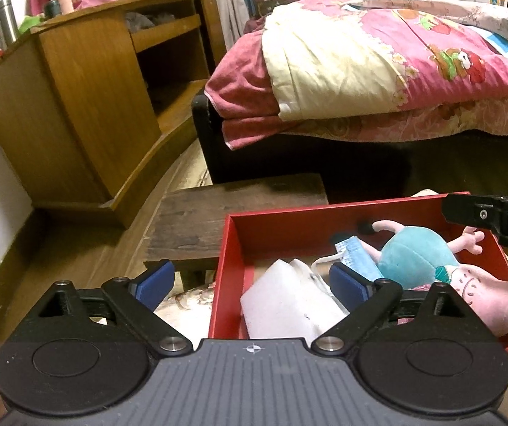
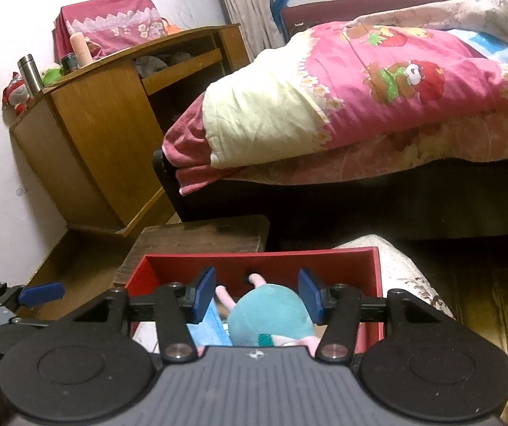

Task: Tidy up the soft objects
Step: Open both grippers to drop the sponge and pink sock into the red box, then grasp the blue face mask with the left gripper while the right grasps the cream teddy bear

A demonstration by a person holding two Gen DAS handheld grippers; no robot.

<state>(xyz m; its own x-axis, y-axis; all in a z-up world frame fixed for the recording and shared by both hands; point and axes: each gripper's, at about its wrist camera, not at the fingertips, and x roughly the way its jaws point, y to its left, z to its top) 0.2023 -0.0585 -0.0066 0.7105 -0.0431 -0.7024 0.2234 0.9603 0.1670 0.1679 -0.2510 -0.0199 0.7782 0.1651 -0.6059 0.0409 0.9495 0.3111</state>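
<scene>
My left gripper (image 1: 252, 280) stands wide open over the near left end of the red box (image 1: 230, 262), gripping nothing; a white foam block (image 1: 282, 305) lies between its pads. My right gripper (image 2: 256, 296) is partly open above the plush pig (image 2: 271, 314), pads clear of its teal body. The pig lies in the box's right half, beside a blue face mask (image 1: 355, 252).

left gripper (image 1: 252, 284) jaws wide, right gripper (image 2: 257, 300) jaws parted
</scene>
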